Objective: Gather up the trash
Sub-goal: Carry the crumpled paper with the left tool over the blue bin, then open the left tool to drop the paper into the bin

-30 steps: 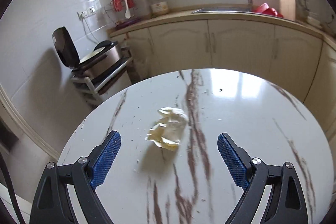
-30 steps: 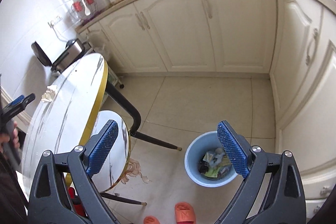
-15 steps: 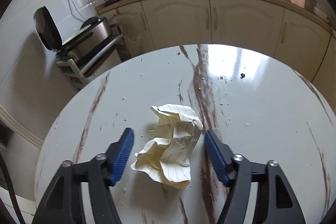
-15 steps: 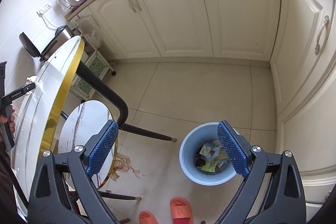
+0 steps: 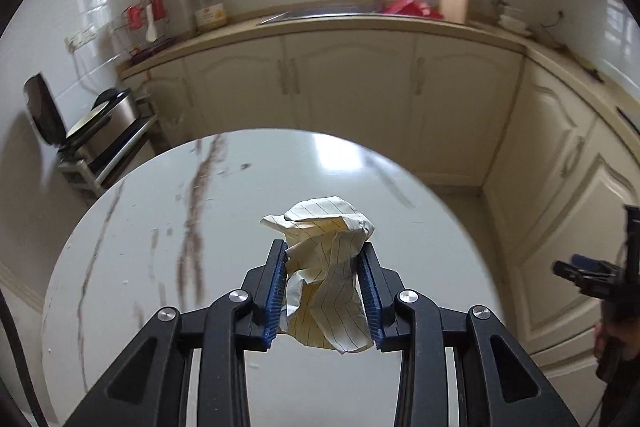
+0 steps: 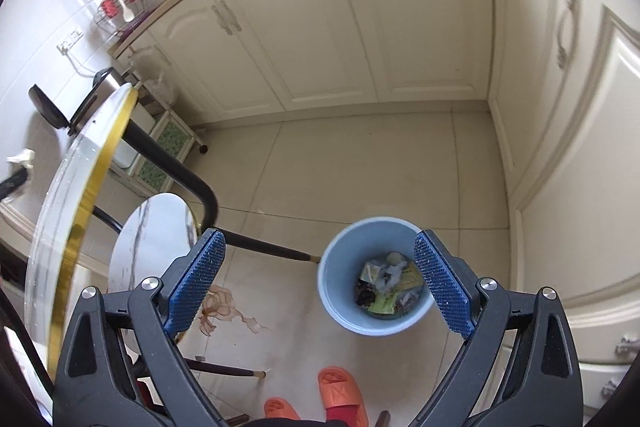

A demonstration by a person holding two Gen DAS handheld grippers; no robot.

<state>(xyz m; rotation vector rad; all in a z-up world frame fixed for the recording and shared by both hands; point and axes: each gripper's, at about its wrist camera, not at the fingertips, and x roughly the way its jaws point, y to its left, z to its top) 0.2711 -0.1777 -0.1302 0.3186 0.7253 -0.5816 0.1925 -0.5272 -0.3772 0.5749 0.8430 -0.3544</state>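
Note:
A crumpled sheet of lined yellowish paper sits between the blue pads of my left gripper. Its jaws are closing, the pads press on both sides of the paper, and the paper hangs above the round white marble table. In the right wrist view my right gripper stands open and empty above the floor. Below it is a light blue bin holding several scraps. The paper shows small at the far left, above the table's gold rim.
A small round stool stands under the table beside its black legs. Orange slippers and a brown stain are on the tiles. Cream cabinets line the back and right. An appliance rack stands at the left.
My left gripper moved forward over the paper, closed on it and lifted it off the table. My right gripper sank lower and closer to the blue bin, still open.

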